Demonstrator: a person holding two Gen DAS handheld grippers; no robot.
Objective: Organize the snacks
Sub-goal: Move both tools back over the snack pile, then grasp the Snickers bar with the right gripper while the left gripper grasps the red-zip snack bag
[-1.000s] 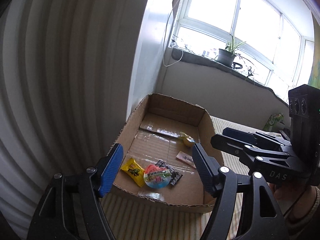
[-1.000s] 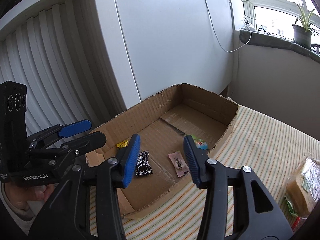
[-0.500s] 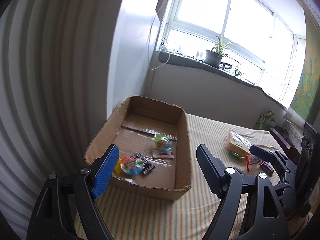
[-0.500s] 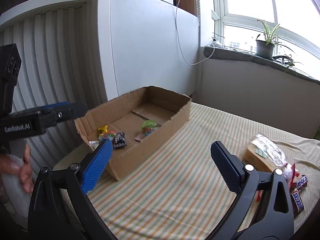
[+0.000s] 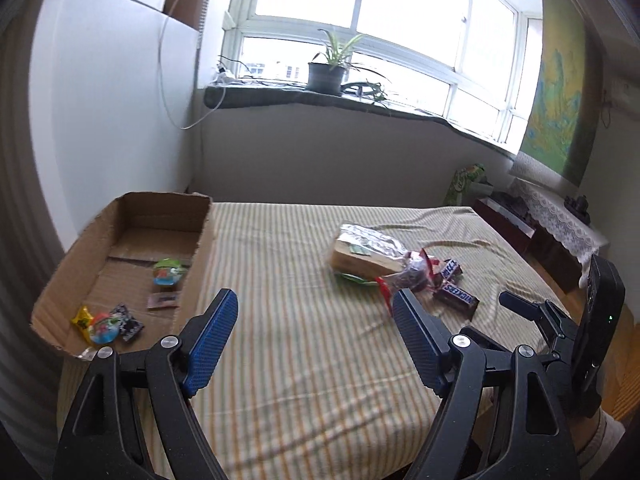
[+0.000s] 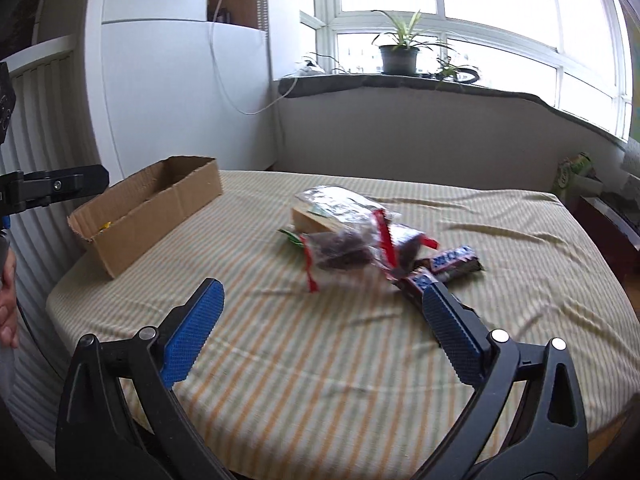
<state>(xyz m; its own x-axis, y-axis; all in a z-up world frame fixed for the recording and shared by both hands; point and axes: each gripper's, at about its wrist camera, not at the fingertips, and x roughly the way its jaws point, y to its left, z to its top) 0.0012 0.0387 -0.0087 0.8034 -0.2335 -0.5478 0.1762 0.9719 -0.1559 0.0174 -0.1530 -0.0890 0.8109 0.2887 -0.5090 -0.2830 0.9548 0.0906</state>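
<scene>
A cardboard box [image 5: 202, 248] sits at the table's far left and holds several small snacks, among them a green jelly cup [image 5: 168, 271] and a yellow candy [image 5: 82, 320]; it also shows in the right wrist view [image 6: 160, 212]. A pile of snacks lies mid-table: a bread packet [image 5: 366, 252] [image 6: 332, 206], a dark bag with red ties [image 6: 344, 252] and Snickers bars [image 5: 456, 294] [image 6: 454, 264]. My left gripper [image 5: 316, 336] is open and empty above the striped cloth. My right gripper [image 6: 322, 322] is open and empty, just short of the pile.
The table wears a striped cloth [image 5: 304, 360]. A white cabinet [image 6: 176, 92] and a radiator [image 6: 44, 120] stand at the left. A windowsill with a potted plant [image 5: 328, 72] runs behind. A low cabinet with a lace cover [image 5: 560, 232] stands to the right.
Both grippers have pulled back from over the box and swung right toward the snack pile. The right gripper's jaws have opened wider. The snacks in the box stay put.
</scene>
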